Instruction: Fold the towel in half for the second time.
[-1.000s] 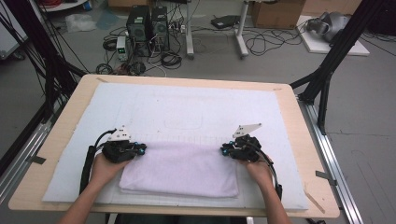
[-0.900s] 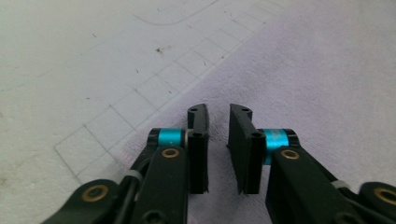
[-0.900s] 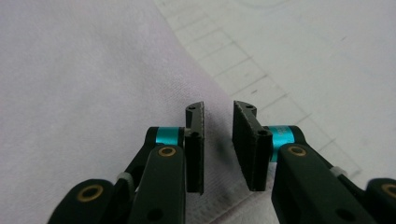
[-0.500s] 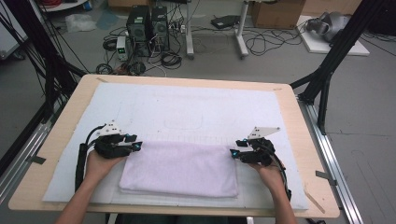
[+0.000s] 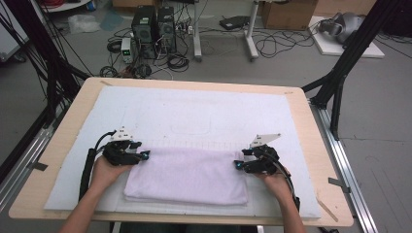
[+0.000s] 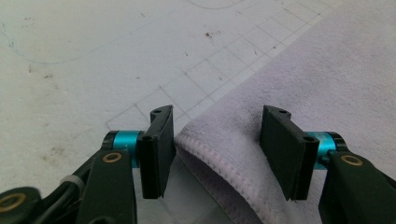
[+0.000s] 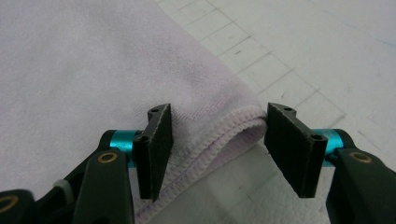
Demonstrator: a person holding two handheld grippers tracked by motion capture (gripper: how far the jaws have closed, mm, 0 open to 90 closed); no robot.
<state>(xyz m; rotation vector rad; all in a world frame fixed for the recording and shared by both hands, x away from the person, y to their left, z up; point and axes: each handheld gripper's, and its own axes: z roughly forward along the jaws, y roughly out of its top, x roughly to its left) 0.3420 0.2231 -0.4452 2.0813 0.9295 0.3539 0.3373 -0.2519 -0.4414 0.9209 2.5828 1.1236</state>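
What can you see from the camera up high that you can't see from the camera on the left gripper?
The high view takes in the whole folded towel, the wooden table, both hands and the computer towers on the floor. The left gripper view gives the close-up: the stitched hem at the towel's corner between open black jaws, and grid lines on the mat. Both show the lilac towel on the white mat.

Pale lilac towel point(image 5: 187, 175), white gridded mat point(image 5: 204, 114)
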